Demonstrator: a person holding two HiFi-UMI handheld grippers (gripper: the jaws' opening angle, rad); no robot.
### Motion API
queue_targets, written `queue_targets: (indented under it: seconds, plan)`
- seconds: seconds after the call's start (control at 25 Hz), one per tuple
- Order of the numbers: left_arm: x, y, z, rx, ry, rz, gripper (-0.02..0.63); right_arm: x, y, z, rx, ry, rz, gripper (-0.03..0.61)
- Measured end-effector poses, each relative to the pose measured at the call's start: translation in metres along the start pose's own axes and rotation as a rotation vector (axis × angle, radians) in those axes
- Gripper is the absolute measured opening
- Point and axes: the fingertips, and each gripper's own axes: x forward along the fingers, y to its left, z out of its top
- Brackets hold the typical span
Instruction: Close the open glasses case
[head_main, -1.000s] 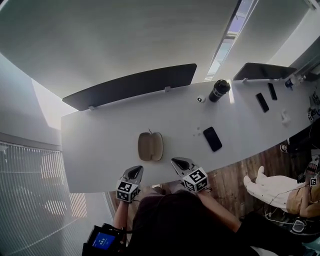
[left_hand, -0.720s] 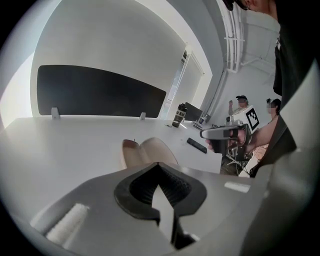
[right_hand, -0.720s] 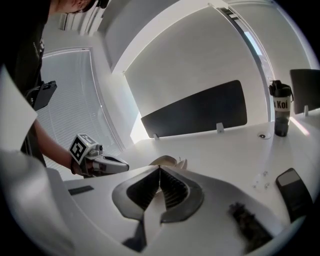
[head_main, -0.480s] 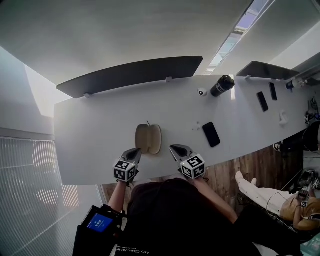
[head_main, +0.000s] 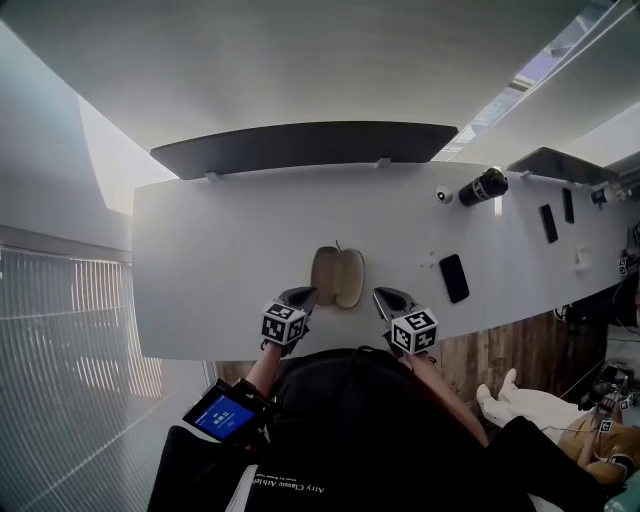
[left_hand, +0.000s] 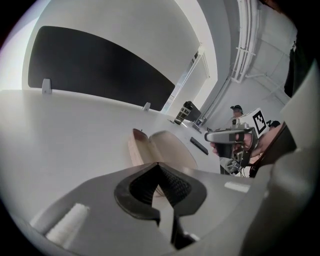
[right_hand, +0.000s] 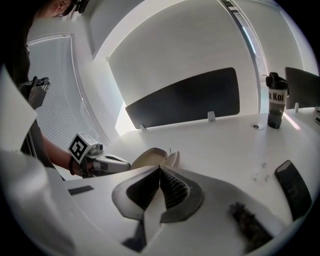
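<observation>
Our left gripper (head_main: 302, 294) and right gripper (head_main: 381, 295), both pressed together on nothing, flank the open glasses case (head_main: 337, 277). It lies just ahead between them, near the table (head_main: 200, 270) edge, with wide tabletop beyond.

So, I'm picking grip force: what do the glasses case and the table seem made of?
The glasses case: tan, matte, smooth; both open halves hold their curve, so a stiff shell, perhaps faux leather or plastic. The table: white, smooth, with soft light reflections, probably laminate.
</observation>
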Motion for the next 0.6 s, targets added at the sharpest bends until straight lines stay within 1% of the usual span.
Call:
queue_targets:
  seconds: [0.2, 0.36, 0.48, 0.6]
  plan:
    - [-0.006, 0.015, -0.011, -0.072, 0.050, -0.021, 0.006, 0.019, 0.002, 0.002, 0.025, 0.024, -0.001, 0.008]
    - [-0.001, 0.018, -0.014, -0.077, 0.071, -0.025, 0.006, 0.029, -0.003, 0.006, 0.033, 0.036, -0.003, 0.008]
    - [0.000, 0.019, -0.014, -0.078, 0.074, -0.032, 0.006, 0.037, -0.007, 0.005, 0.021, 0.050, -0.002, 0.008]
    - [0.001, 0.020, -0.014, -0.083, 0.070, -0.040, 0.006, 0.045, -0.017, 0.003, 0.018, 0.062, -0.019, 0.008]
